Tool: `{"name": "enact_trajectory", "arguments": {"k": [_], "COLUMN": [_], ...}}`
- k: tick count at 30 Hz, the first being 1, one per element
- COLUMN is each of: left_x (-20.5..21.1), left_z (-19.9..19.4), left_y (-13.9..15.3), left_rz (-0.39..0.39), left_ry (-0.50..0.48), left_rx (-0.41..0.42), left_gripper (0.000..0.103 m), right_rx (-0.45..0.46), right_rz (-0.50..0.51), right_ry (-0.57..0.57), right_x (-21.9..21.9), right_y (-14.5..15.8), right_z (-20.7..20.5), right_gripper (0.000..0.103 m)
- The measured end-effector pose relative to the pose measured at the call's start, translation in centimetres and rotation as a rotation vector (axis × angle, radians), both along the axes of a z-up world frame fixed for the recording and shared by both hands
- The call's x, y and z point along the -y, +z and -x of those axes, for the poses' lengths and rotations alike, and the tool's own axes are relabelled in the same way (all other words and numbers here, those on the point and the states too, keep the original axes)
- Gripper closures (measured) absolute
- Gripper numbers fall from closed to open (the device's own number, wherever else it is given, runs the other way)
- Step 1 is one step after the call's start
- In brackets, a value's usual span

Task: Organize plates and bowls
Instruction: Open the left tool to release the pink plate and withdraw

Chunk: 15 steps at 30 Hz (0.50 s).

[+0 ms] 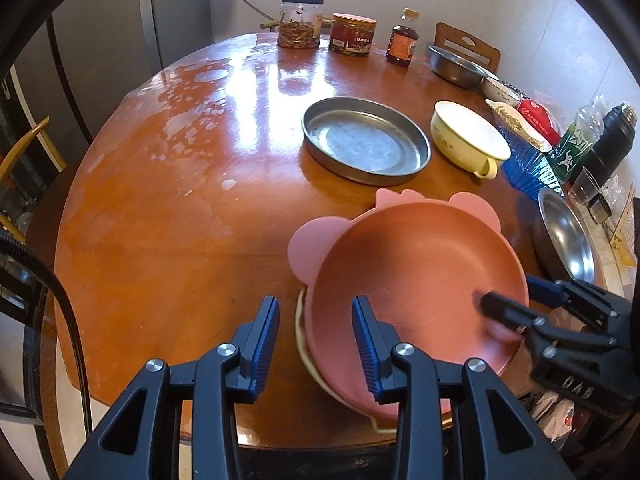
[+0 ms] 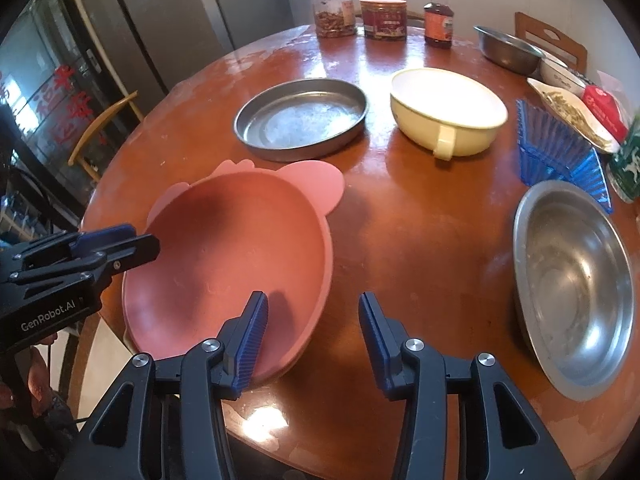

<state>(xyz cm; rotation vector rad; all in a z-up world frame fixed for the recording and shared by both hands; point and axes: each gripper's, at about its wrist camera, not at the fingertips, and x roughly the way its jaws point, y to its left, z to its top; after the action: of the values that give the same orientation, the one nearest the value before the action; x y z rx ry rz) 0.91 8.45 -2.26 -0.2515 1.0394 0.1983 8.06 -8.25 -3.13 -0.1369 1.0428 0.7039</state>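
A pink bowl (image 1: 416, 280) with ear-shaped tabs sits at the near edge of the round wooden table (image 1: 180, 200), on top of a cream dish whose rim (image 1: 300, 340) peeks out beneath it. My left gripper (image 1: 316, 344) is open and straddles the bowl's left rim. My right gripper (image 2: 314, 340) is open and straddles the pink bowl's (image 2: 228, 256) right rim. Each gripper shows in the other's view, the right one (image 1: 508, 304) and the left one (image 2: 120, 244). A steel round pan (image 2: 300, 118), a cream handled bowl (image 2: 448, 108) and a steel bowl (image 2: 572, 280) stand empty.
Jars (image 2: 334, 10), a red tin (image 2: 384, 18) and a bottle (image 2: 438, 16) line the far edge. Another steel bowl (image 2: 508, 48), a blue fluted dish (image 2: 560, 152), a plate of snacks (image 2: 572, 116) and bottles (image 1: 612, 140) crowd the right side. A chair (image 2: 104, 132) stands left.
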Motion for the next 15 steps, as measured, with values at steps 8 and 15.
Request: {"name": "enact_trajectory", "arguments": {"k": [8, 15], "left_x": [-0.4, 0.0], "left_z": [0.3, 0.0], "left_y": [-0.2, -0.3], "left_rz": [0.011, 0.01], "left_ry": [0.001, -0.016], "left_rx": [-0.009, -0.017], "left_gripper": [0.065, 0.065], "right_rx": [0.076, 0.056], "right_rz": [-0.056, -0.026], "right_ry": [-0.08, -0.101], "right_x": [1.8, 1.9], "right_y": [1.8, 1.3], "right_z": [0.0, -0.5], "right_gripper": [0.054, 0.054]}}
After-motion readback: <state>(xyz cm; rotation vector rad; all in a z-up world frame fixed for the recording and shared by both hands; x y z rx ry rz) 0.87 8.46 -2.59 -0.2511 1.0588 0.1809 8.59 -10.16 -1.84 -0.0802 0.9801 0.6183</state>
